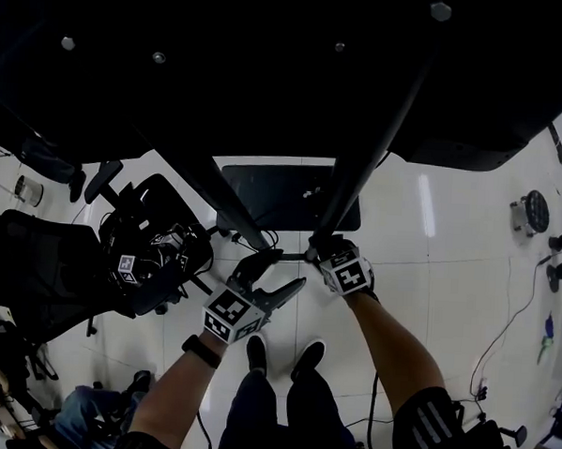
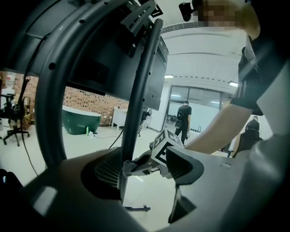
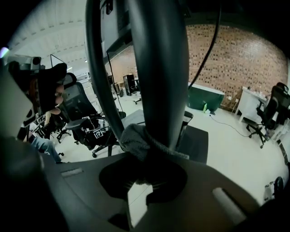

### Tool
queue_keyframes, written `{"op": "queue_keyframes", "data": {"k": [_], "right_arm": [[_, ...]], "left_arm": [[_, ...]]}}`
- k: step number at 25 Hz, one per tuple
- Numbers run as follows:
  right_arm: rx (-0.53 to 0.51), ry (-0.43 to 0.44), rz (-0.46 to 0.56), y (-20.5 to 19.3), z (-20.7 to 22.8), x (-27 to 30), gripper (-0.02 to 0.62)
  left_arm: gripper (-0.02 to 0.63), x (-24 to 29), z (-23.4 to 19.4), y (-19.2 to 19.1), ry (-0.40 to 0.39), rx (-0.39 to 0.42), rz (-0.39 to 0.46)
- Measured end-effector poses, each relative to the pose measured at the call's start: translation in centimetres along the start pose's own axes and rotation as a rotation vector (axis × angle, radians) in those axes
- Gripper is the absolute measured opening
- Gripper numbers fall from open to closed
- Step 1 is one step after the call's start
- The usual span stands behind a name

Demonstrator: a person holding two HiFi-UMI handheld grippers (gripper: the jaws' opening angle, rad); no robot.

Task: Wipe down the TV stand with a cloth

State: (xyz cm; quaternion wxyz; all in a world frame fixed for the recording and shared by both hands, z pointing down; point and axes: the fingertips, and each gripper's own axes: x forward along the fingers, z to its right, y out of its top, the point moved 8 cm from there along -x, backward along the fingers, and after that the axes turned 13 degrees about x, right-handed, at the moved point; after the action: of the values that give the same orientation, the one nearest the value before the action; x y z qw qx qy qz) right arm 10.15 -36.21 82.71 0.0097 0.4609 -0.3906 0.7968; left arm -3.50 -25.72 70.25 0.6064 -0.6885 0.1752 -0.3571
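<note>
The TV stand has two dark slanted poles [image 1: 359, 167] rising from a black base plate [image 1: 264, 194] to the big dark TV [image 1: 224, 66]. My right gripper [image 1: 319, 256] is shut on a grey cloth [image 3: 136, 140], which wraps round the right pole [image 3: 158, 68] low down. In the head view the cloth is hidden behind the gripper. My left gripper [image 1: 280, 270] is open, jaws spread wide beside the foot of the left pole [image 2: 136, 104], which runs down between them close to one jaw. The right gripper's marker cube [image 2: 162, 146] shows just past that pole.
A black office chair [image 1: 148, 249] loaded with gear stands left of the stand. A seated person's legs [image 1: 83, 410] are at lower left. Cables [image 1: 500, 343] trail over the white floor at right. My shoes [image 1: 283, 355] are below the grippers. A green tub [image 2: 79, 120] stands far off.
</note>
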Motion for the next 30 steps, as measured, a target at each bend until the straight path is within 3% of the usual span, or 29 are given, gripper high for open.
{"op": "queue_keyframes", "data": {"k": [14,19,25,30], "right_arm": [[0.021,-0.05,-0.096,-4.8,2.2,6.1,0.032],[0.036,-0.007,-0.093,-5.0,1.4,4.9,0.033],[0.037,0.041,0.042,-4.2,-2.1,-1.0,0.032],[0.04,0.097,0.24,0.9,-7.7,-9.0,0.033]], "left_arm": [[0.324,2.2,-0.1,-5.1,-0.02,-0.071,-0.034],[0.325,1.8,0.0,-4.9,-0.016,-0.061,-0.025],[0.327,-1.2,1.3,-1.5,-0.04,-0.025,-0.002],[0.328,-6.5,1.5,4.4,-0.012,0.056,0.073]]}}
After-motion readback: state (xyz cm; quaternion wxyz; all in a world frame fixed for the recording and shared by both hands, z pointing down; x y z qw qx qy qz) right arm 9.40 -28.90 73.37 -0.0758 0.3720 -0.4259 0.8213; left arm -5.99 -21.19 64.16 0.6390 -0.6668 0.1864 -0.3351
